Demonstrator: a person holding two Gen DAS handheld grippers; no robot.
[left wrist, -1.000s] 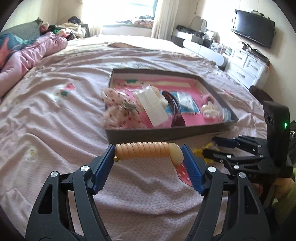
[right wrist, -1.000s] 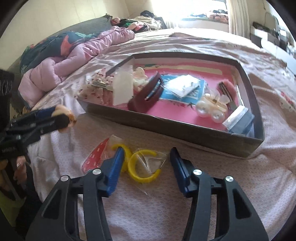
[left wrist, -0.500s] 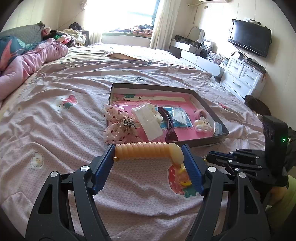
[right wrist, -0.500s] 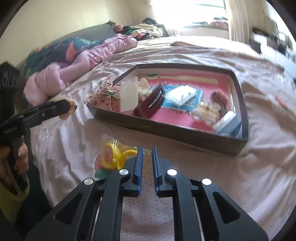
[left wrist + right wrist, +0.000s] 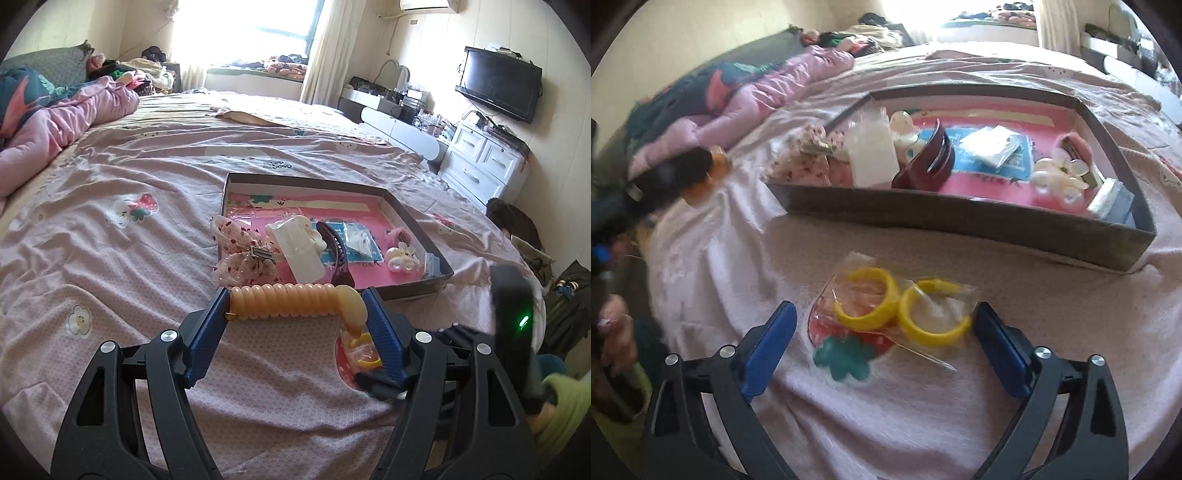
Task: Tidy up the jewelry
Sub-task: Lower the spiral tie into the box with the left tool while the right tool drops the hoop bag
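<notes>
My left gripper [image 5: 295, 314] is shut on a peach spiral bracelet [image 5: 288, 300] and holds it above the bed, short of the grey tray [image 5: 413, 291]. The tray also shows in the right wrist view [image 5: 960, 221], holding a floral scrunchie [image 5: 240, 254], a clear packet [image 5: 299, 251], a dark red hair claw [image 5: 927, 166] and pearl clips [image 5: 1060, 181]. My right gripper [image 5: 882, 339] is open over a clear bag with two yellow hoop earrings [image 5: 905, 310] lying on the bedspread in front of the tray.
A pink quilt [image 5: 55, 122] is bunched at the far left of the bed. A white dresser [image 5: 484, 162] and a wall TV [image 5: 498, 83] stand at the right. The left gripper appears blurred at the left of the right wrist view [image 5: 665, 177].
My right gripper was open around the earring bag, shut half a second ago, and is open again over it. My left gripper has drawn back from the tray, still holding the bracelet.
</notes>
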